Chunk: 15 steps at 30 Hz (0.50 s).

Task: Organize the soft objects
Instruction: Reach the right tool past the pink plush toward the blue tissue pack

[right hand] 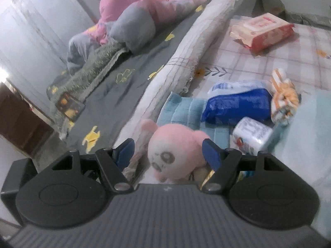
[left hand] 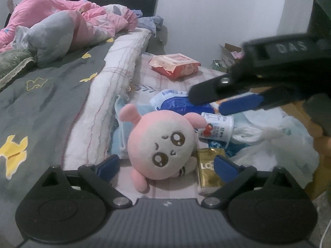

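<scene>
A pink and cream plush toy (left hand: 163, 146) (right hand: 175, 150) lies face up on the checked sheet (left hand: 161, 78), partly on a light blue quilted cloth (right hand: 186, 107). My left gripper (left hand: 166, 167) is open, its blue pads (left hand: 107, 165) either side of the toy's lower half without pressing it. In the left wrist view my right gripper (left hand: 206, 104) hovers above the blue tissue pack (left hand: 178, 103). In its own view the right gripper (right hand: 168, 152) is open around the toy's head; its right pad (right hand: 211, 154) is close to one ear.
Beside the toy are a gold packet (left hand: 209, 169), a white strawberry-print roll (left hand: 217, 128) (right hand: 252, 136), a white plastic bag (left hand: 275, 144) and an orange packet (right hand: 283, 95). A red wipes pack (left hand: 174, 66) lies farther back. The raised grey bedspread (left hand: 51, 95) carries a pink quilt (left hand: 62, 20).
</scene>
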Motion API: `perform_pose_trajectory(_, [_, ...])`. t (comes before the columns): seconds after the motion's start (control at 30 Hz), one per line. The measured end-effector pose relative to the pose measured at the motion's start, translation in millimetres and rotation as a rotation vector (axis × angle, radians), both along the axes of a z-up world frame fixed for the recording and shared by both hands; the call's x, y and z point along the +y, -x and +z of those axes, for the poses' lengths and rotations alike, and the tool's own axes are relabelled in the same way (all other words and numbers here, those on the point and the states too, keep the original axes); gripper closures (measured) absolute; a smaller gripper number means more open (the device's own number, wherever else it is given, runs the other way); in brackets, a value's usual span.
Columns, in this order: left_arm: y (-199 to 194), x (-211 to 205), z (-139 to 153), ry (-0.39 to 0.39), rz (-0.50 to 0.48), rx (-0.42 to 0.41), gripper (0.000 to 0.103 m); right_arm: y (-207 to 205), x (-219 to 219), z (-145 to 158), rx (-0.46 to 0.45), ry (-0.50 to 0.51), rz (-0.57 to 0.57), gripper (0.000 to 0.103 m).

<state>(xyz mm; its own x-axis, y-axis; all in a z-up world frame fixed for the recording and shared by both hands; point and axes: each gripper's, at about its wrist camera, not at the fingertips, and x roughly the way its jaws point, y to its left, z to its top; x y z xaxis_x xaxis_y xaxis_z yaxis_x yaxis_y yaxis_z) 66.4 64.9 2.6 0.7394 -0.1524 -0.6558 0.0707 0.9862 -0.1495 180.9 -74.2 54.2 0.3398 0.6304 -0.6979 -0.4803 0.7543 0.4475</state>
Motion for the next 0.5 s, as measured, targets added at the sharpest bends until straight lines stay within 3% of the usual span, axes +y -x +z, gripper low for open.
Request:
perform_pose_trajectory(0.17, [-18,1,-14,0.000,0.009,0.039,0.014,-21,31,-8,-0.011,0.068,0.085,0.030])
perform_pose_trajectory(0.5, [-34,6,-30,0.031,0.007,0.085,0.018,-42,63,-37,-0.009,0.167,0.177,0.030])
